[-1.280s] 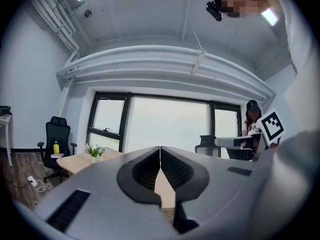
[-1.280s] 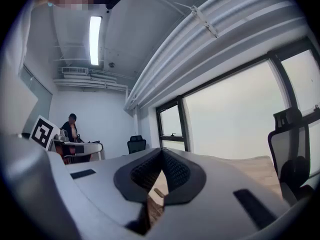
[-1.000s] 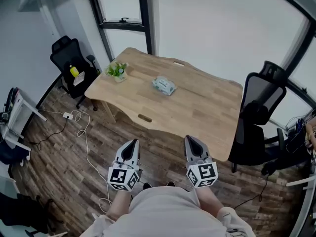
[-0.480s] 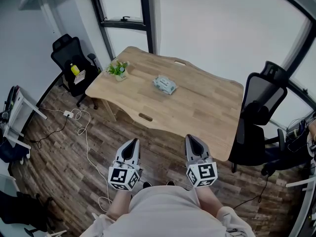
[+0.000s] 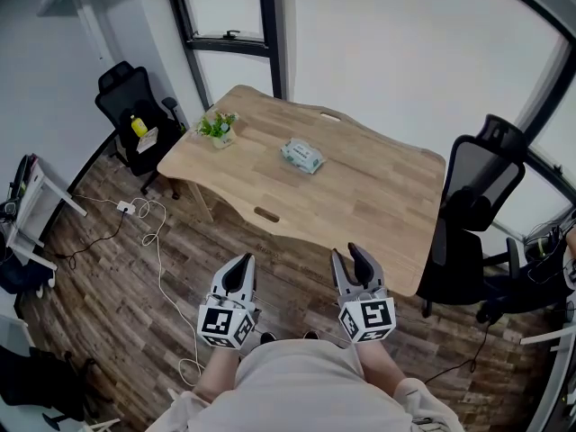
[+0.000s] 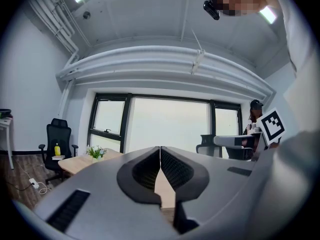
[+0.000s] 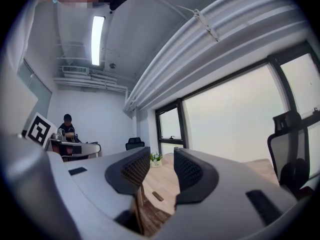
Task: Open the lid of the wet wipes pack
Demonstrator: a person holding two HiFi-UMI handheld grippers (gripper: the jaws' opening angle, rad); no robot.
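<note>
Wooden table [image 5: 360,196] holds the wet wipes pack [image 5: 301,156] well ahead of the closed left gripper [image 5: 240,261] and the right gripper [image 5: 346,253], whose empty jaws have just been opening, probably to get ready.

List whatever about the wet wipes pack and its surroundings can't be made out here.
- Wet wipes pack, head view: too small to tell whether its lid is open.
- Same pack, left gripper view: not visible; the shut left gripper covers most of the table.
- Yellow bottle on the office chair, head view: label too small to read.
</note>
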